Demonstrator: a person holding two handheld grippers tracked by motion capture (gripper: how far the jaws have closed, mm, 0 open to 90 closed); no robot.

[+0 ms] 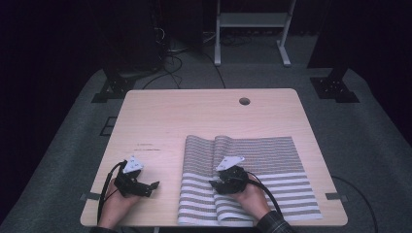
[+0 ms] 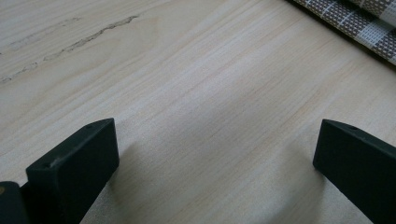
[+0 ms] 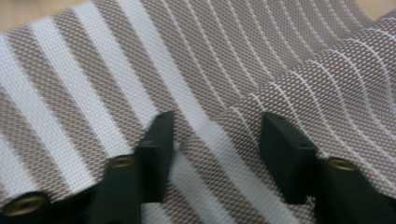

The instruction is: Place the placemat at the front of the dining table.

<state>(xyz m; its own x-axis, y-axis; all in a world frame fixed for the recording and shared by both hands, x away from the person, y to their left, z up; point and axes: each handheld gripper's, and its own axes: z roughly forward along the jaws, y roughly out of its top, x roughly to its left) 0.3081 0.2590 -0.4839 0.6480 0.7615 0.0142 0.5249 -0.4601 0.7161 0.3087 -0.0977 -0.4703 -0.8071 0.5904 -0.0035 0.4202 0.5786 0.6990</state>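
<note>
Striped cloth (image 1: pixel 272 160) spread over the right half of the desk (image 1: pixel 194 116), with a raised fold running front to back near its left edge, likely to be flattened or folded over. Right gripper (image 3: pixel 215 140) down on that fold, jaws partly apart and straddling the ridge, pads not visibly pinching it. Left gripper (image 2: pixel 215 154) parked on bare wood just left of the cloth, jaws wide apart and empty, apparently waiting its turn.

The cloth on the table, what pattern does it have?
The cloth has brown and white stripes, seen best in the right gripper view.
</note>
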